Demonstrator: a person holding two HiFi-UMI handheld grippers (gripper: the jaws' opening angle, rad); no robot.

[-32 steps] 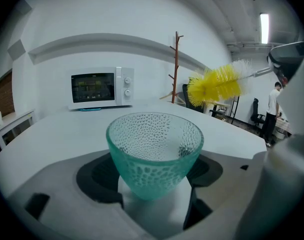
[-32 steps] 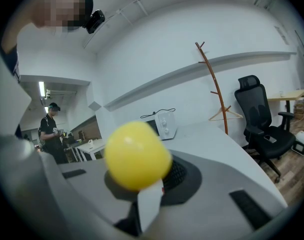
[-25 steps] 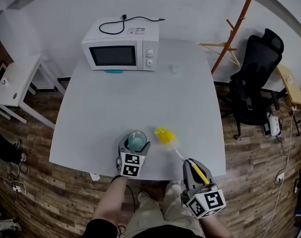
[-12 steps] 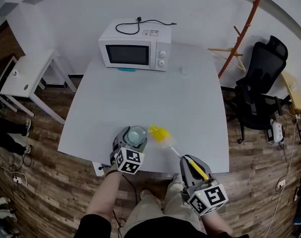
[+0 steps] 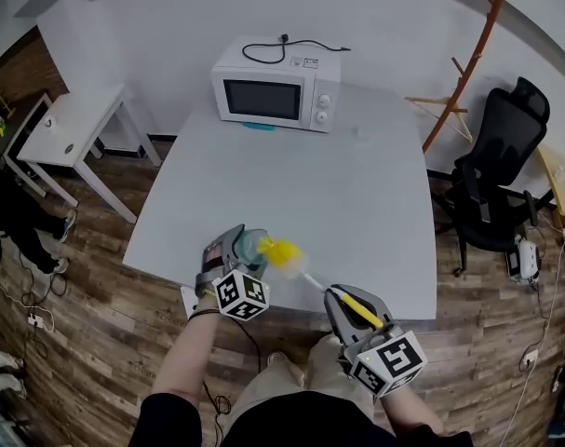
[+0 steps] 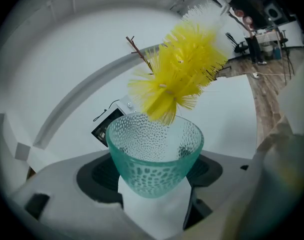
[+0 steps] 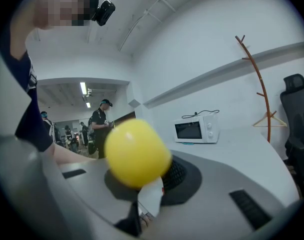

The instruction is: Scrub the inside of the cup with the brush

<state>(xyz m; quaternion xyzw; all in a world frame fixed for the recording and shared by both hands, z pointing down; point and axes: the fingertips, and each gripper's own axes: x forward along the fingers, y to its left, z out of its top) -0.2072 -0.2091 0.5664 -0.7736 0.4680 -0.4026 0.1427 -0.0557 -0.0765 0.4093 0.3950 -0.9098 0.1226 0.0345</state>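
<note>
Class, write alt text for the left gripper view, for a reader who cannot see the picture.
A dimpled green glass cup is gripped at its base between the jaws of the left gripper. A yellow bristle brush slants in from the upper right, its lowest bristles at the cup's rim. Behind are a white table and a microwave.

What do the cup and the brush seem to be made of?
The cup looks like translucent teal glass, possibly plastic: a see-through wall covered in raised dimples. The brush has fine yellow bristles, likely nylon, and its handle is smooth yellow, seemingly plastic.
</note>
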